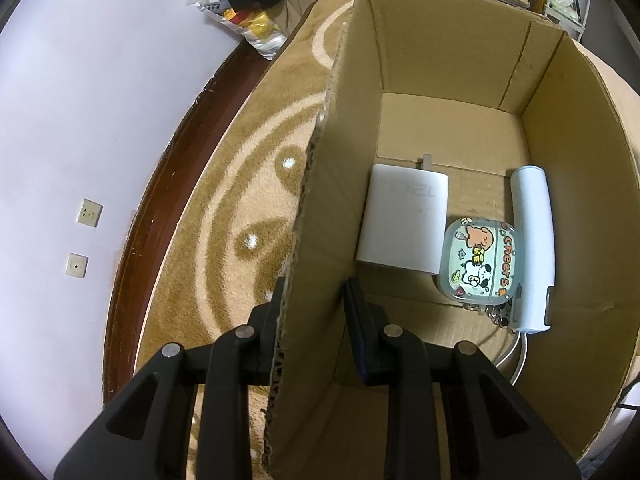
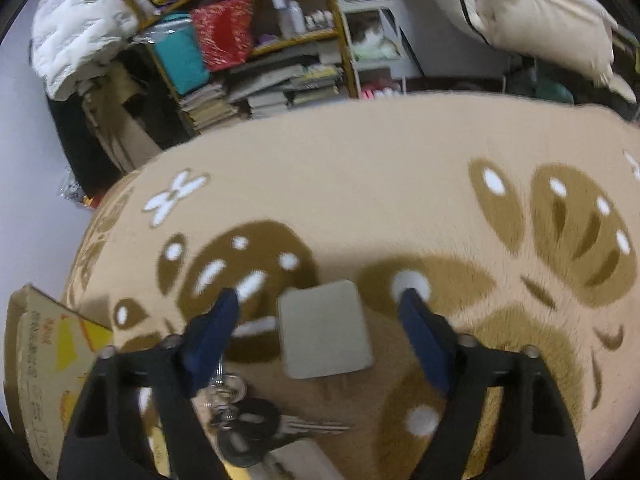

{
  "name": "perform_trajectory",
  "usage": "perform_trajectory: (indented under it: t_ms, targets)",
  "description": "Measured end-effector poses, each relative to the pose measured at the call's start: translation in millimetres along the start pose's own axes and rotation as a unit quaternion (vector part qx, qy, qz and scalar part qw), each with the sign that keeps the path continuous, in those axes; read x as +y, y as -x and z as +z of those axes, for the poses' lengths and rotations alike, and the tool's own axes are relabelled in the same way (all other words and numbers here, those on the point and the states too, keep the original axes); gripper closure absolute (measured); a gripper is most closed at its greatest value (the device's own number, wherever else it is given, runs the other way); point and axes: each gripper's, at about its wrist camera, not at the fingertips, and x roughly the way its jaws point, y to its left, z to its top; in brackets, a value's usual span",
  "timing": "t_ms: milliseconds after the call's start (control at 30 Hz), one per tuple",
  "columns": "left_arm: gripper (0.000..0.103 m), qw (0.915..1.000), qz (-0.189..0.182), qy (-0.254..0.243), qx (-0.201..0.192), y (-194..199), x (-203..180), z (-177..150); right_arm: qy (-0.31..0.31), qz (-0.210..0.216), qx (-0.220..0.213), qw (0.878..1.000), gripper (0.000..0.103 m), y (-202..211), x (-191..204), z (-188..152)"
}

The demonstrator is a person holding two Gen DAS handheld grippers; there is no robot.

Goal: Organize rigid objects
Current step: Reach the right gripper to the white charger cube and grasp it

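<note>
In the left wrist view my left gripper (image 1: 314, 292) straddles the left wall of a cardboard box (image 1: 320, 208), one finger outside and one inside, closed on the wall. In the box lie a white charger (image 1: 402, 220), a cartoon earbud case (image 1: 478, 264) and a white power bank (image 1: 534, 240) with a cable. In the right wrist view my right gripper (image 2: 322, 300) is open above the rug, its fingers either side of a grey rounded square pad (image 2: 324, 334). A bunch of keys (image 2: 248, 420) lies below the left finger.
The box stands on a tan patterned rug (image 1: 240, 216). A wall with sockets (image 1: 90, 212) and a dark skirting run along the left. In the right wrist view the box corner (image 2: 44, 344) is at the left, and shelves of books (image 2: 256, 92) stand behind the rug.
</note>
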Motion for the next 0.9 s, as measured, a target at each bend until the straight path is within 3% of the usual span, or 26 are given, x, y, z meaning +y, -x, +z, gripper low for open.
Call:
perform_trajectory:
  t_ms: [200,533,900]
  targets:
    - [0.076,1.0,0.003,-0.002,-0.002,1.0,0.3,-1.2,-0.026,0.017,0.02,0.999,0.028,-13.7,-16.0,-5.3]
    - [0.076,1.0,0.008,-0.003,0.001,1.4,-1.9,-1.2,-0.019,0.016,0.024,0.999,0.028,-12.1,-9.9,-8.3]
    - [0.076,0.9999,0.012,-0.005,0.001,1.6,-5.6,-1.5,-0.033,0.051,0.033,0.998,0.028,-11.9,-7.7,-7.7]
